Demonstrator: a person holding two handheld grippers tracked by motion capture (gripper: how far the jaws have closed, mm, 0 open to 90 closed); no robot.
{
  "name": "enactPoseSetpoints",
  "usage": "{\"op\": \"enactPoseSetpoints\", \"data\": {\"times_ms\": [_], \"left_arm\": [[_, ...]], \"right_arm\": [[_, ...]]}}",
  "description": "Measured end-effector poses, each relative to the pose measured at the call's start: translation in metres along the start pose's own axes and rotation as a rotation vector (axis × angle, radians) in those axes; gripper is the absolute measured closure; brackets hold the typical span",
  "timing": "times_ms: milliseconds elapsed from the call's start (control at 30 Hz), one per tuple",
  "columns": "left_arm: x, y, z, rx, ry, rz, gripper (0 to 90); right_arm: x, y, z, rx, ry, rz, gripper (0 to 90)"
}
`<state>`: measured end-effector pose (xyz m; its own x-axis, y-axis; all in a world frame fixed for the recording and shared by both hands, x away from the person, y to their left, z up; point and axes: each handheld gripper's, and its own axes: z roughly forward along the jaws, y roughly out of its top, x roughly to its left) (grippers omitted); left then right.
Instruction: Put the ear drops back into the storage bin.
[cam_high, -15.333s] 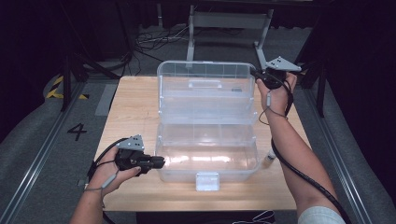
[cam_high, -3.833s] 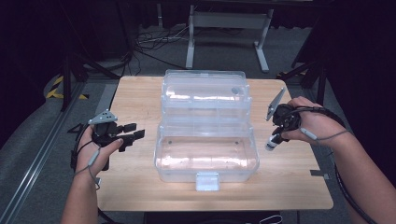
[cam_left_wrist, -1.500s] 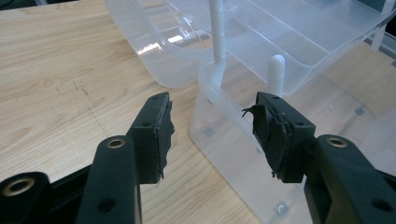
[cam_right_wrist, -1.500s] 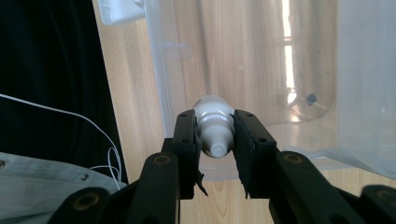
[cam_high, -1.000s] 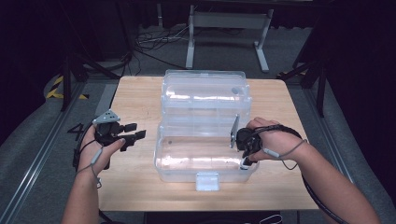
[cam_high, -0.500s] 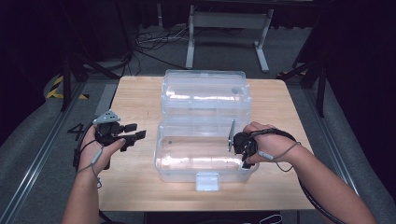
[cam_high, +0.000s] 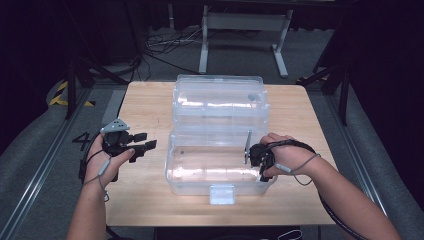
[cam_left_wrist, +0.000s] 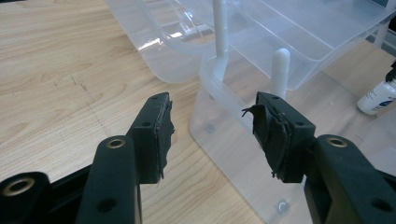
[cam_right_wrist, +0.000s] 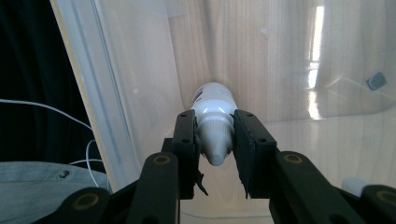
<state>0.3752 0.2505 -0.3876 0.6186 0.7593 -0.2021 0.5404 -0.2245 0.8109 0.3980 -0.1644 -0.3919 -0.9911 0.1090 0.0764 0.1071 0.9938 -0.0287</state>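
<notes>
Right claw holds a small bottle inside the clear box.

The right claw (cam_right_wrist: 214, 144) pinches a white bottle (cam_right_wrist: 214, 112) by its cap end, low inside the near compartment of the clear plastic box (cam_high: 200, 170) on the table (cam_high: 145, 105). The left claw (cam_left_wrist: 212, 135) is spread, holding nothing, just beside the box's left wall.
</notes>
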Motion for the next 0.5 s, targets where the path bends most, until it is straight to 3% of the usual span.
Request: {"op": "enactPoseSetpoints", "data": {"times_ms": [200, 500], "left_arm": [[0.0002, -0.0005, 0.0016, 0.005, -0.003, -0.001, 47.6], [0.0008, -0.0009, 0.0012, 0.005, -0.004, -0.003, 47.6]], "right_arm": [[-0.0004, -0.0015, 0.0012, 0.000, -0.002, 0.000, 71.2], [0.0031, -0.0057, -0.0079, -0.039, -0.025, -0.006, 61.6]]}}
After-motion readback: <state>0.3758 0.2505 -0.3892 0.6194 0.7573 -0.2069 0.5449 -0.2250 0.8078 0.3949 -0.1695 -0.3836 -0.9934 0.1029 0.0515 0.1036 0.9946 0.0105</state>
